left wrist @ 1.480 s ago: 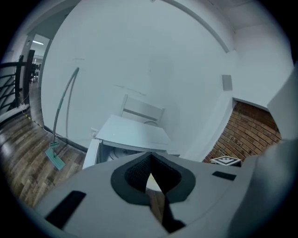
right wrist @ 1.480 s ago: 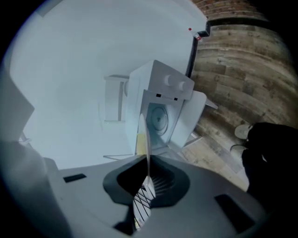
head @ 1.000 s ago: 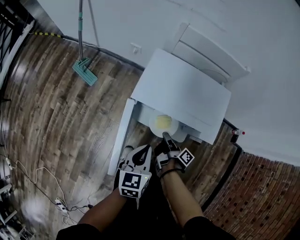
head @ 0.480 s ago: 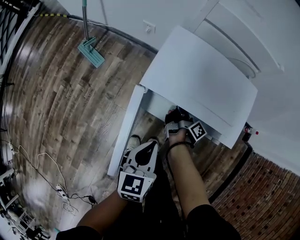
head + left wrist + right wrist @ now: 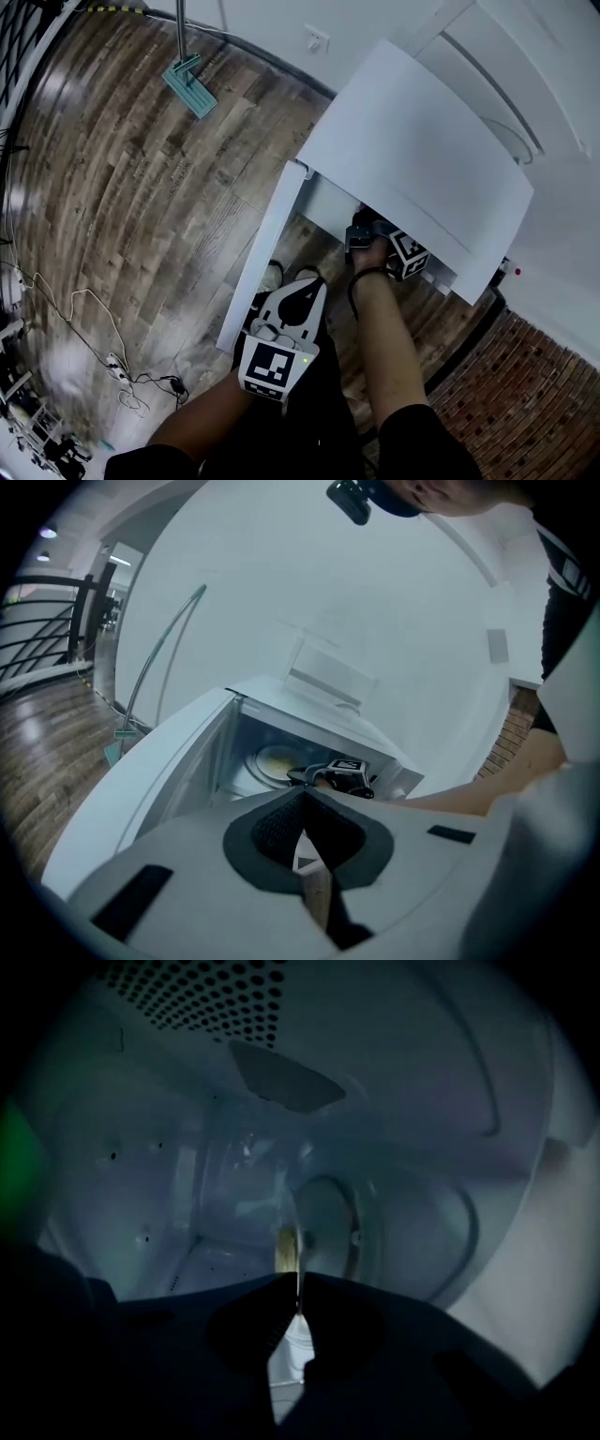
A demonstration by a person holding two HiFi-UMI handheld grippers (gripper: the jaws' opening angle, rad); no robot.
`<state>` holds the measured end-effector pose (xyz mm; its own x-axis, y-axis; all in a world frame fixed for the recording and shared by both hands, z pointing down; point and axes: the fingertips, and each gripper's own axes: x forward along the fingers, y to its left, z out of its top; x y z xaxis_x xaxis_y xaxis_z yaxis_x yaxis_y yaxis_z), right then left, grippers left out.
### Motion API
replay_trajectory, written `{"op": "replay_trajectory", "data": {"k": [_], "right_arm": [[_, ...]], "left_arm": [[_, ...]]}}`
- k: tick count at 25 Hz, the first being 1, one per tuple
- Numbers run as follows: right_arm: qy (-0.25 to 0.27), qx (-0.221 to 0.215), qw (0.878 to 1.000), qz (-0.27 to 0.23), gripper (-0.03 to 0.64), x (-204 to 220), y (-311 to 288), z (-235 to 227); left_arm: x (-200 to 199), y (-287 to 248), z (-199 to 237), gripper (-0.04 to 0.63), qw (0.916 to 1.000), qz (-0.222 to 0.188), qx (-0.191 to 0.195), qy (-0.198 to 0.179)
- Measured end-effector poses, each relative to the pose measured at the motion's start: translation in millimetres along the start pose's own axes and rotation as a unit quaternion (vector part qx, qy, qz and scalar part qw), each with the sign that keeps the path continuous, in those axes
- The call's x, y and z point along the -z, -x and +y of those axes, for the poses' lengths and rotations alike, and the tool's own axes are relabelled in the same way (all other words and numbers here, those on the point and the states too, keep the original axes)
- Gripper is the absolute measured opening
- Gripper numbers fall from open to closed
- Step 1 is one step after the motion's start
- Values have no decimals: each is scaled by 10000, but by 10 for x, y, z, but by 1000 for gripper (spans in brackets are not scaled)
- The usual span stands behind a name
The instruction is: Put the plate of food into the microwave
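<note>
The white microwave stands with its door swung open to the left. My right gripper reaches into the cavity under the top, so the head view hides its jaws. In the left gripper view the plate of yellow food lies inside the microwave, with the right gripper at its near rim. The right gripper view shows the plate edge-on, and the right gripper is shut on its rim. My left gripper hangs back below the door, and its jaws are shut with nothing in them.
A mop leans against the wall at the far left. Cables and a power strip lie on the wooden floor. The person's shoes stand right by the door. A brick surface lies to the right.
The right gripper has carried the plate from the front of the opening into the cavity, and the head view now hides the plate. The left gripper has stayed back.
</note>
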<state>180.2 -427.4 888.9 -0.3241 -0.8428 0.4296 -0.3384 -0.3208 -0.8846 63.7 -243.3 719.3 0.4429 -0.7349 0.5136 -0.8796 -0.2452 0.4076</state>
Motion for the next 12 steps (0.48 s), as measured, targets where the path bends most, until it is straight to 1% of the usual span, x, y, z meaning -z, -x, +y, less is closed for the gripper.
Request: {"op": "replay_trajectory", "data": {"k": [4, 6, 8, 10, 12], "right_arm": [[242, 172, 9996, 16, 38, 25, 8, -19], [309, 183, 9993, -42, 38, 33, 44, -41], [388, 153, 9991, -98, 55, 53, 99, -67], [704, 159, 9973, -140, 66, 68, 147, -76], [1267, 246, 9913, -240, 92, 48, 183, -56]], "left_arm": [[-46, -5, -7, -9, 10000, 8, 79, -6], [-37, -3, -23, -9, 9999, 35, 135, -10], [-1, -5, -41, -9, 9998, 84, 195, -21], [41, -11, -60, -9, 9996, 128, 258, -36], [74, -18, -76, -9, 9994, 151, 316, -59]]}}
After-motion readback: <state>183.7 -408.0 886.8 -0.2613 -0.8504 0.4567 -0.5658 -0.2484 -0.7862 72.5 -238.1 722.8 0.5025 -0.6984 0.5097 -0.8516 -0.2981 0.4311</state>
